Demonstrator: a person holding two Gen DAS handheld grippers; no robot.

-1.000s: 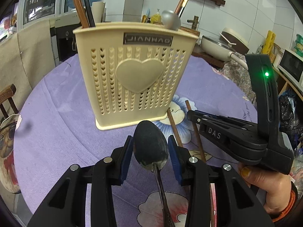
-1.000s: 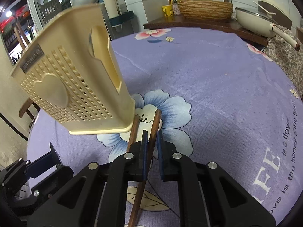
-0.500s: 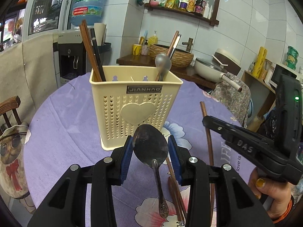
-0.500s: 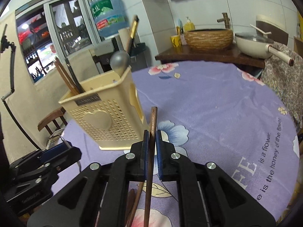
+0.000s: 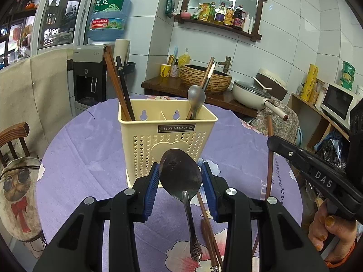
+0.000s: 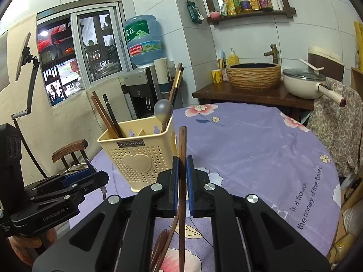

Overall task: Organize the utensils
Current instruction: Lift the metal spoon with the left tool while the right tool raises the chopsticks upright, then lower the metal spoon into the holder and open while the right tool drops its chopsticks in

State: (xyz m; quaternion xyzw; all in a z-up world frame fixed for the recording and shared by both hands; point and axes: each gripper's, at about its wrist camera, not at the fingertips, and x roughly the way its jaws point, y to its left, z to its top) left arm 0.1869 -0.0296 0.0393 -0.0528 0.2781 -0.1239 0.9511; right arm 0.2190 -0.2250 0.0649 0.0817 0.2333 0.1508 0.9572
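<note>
A cream plastic utensil holder (image 5: pixel 166 133) (image 6: pixel 136 156) stands on the purple flowered tablecloth (image 5: pixel 90 154). It holds chopsticks (image 5: pixel 118 86) on its left side and a spoon (image 5: pixel 196 95) on its right. My left gripper (image 5: pixel 182 181) is shut on a metal spoon (image 5: pixel 180 174), gripped by its bowl, lifted just in front of the holder. My right gripper (image 6: pixel 182 176) is shut on a brown wooden chopstick (image 6: pixel 182 145), held upright to the right of the holder; it also shows in the left wrist view (image 5: pixel 269 158).
More brown utensils (image 5: pixel 208 226) (image 6: pixel 163 242) lie on the cloth below the grippers. A wooden chair (image 5: pixel 13 136) stands at the table's left edge. A counter with a woven basin (image 6: pixel 254 74) and a pan (image 6: pixel 304 83) is behind the table.
Both grippers have risen and drawn back from the holder. The spoon and the chopstick have come up off the cloth, and the chopstick now stands upright.
</note>
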